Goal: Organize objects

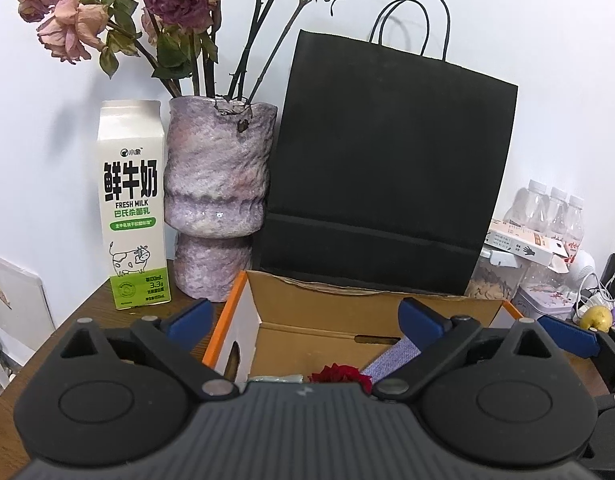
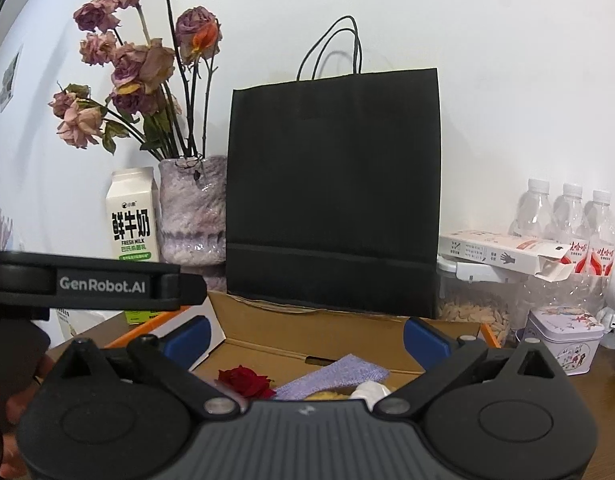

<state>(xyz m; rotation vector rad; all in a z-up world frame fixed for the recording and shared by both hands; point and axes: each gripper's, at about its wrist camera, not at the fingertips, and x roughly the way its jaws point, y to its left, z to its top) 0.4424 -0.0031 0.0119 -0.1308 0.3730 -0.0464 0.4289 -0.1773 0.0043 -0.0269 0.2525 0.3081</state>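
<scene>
An open cardboard box (image 1: 307,312) (image 2: 267,332) with orange edges sits on the wooden table in front of both grippers. Inside lie a red rose (image 1: 339,374) (image 2: 245,380), a purple cloth strip (image 1: 391,356) (image 2: 331,376) and other small items, partly hidden by the gripper bodies. My left gripper (image 1: 305,316) is open and empty above the box's near side. My right gripper (image 2: 307,334) is open and empty above the box. The left gripper's body (image 2: 87,280) shows at the left of the right wrist view.
A black paper bag (image 1: 387,160) (image 2: 335,200) stands behind the box. A purple vase of dried roses (image 1: 217,200) (image 2: 191,212) and a milk carton (image 1: 131,208) (image 2: 133,220) stand at left. Water bottles (image 2: 567,224), a white packet (image 2: 507,254), a tin (image 2: 563,340) crowd the right.
</scene>
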